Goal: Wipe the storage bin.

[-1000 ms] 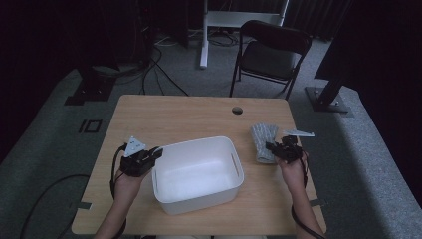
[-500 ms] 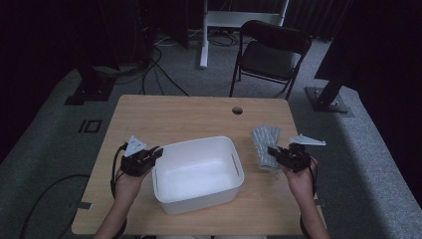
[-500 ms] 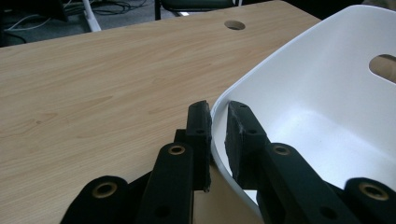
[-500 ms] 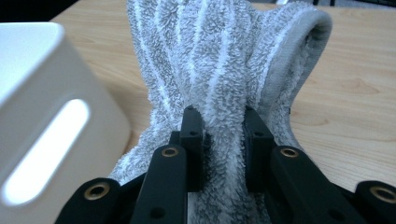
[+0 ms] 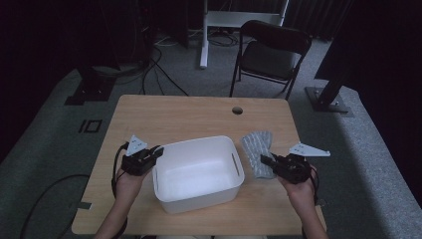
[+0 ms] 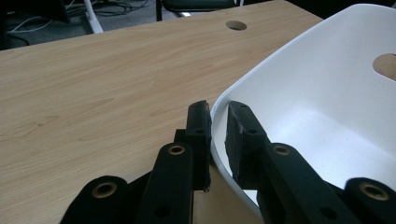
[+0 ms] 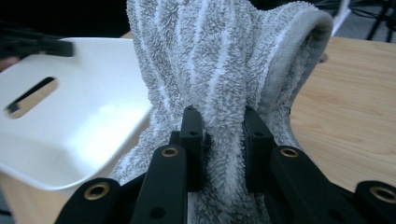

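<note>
since earlier frames right tongs [image 5: 264, 160] drawn back toward person and up, dragging towel's near end along. left tongs [image 5: 157, 151] unmoved.

table [image 5: 189, 114]: under both tongs.
tub [image 5: 198, 167]: white, empty, between tongs; left tongs clamped on its rim.
towel [image 5: 258, 149]: grey, striped, fluffy; near end pinched in right tongs, far end on table beyond them.

handling, judged: soft, light, limp, will sag; bunched-fold grip suits, not slippery.

The grey towel [image 7: 224, 70] runs past the right gripper view's top edge. The white tub [image 6: 327, 107] is cropped at the right of the left gripper view, and a dark shape [image 7: 35, 46] behind it blurs in the right gripper view.
</note>
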